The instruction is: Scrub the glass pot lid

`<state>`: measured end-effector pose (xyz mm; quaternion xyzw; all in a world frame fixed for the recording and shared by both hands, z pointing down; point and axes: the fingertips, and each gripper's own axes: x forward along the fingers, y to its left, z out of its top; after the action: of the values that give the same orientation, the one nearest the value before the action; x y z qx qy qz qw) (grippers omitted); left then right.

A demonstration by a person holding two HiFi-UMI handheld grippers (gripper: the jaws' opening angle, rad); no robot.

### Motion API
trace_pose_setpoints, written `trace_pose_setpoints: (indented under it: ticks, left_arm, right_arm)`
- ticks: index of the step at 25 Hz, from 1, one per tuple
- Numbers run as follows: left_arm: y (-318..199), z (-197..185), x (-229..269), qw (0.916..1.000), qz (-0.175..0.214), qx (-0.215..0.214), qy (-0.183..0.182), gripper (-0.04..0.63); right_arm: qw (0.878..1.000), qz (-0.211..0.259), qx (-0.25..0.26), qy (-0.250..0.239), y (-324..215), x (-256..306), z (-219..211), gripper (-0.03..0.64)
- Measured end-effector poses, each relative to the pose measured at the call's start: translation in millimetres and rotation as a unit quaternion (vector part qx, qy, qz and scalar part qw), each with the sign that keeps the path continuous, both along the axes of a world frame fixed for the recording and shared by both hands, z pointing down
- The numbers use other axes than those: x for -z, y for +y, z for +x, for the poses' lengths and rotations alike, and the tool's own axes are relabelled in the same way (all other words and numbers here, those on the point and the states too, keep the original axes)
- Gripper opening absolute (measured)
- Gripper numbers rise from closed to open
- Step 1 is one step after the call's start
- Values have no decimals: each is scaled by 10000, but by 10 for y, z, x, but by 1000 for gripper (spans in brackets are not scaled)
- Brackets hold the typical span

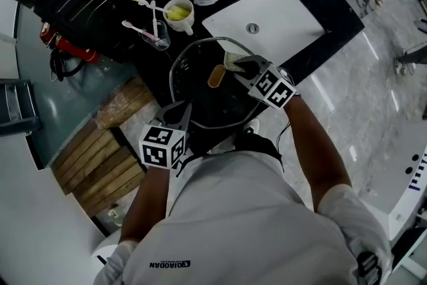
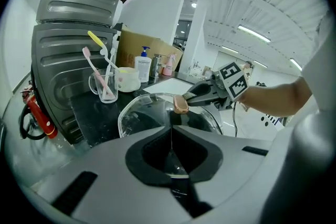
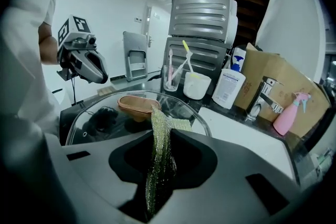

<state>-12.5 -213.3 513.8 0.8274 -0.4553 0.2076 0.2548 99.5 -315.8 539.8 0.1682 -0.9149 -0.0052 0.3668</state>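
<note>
I had left claw (image 2: 170,131) pinching lid (image 1: 200,103) rim, near side of knob (image 1: 216,75); right claw (image 3: 160,136) clamping scouring pad (image 3: 181,124) just beside knob.

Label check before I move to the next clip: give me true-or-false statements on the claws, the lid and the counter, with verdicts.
1. The left claw is shut on the rim of the round glass pot lid. True.
2. The right claw is empty. False: it grips a green mesh scouring pad.
3. The lid lies inside the sink. False: it is over the dark counter, beside the white rectangular sink.
4. Toothbrushes stand in a clear cup. True.
</note>
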Motion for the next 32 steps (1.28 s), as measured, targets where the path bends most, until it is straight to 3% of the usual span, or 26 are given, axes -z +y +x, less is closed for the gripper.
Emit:
trace_pose_setpoints:
  ticks: [19,32]
  left_arm:
    - [240,-90,20,9994,22,-336,42,18]
    - [361,-177,16,9979,42,-640,56,18]
  right_arm:
    - [9974,38,-716,-90,242,-15,98,95]
    - [9892,125,-1463,-3,323,-47,124,95]
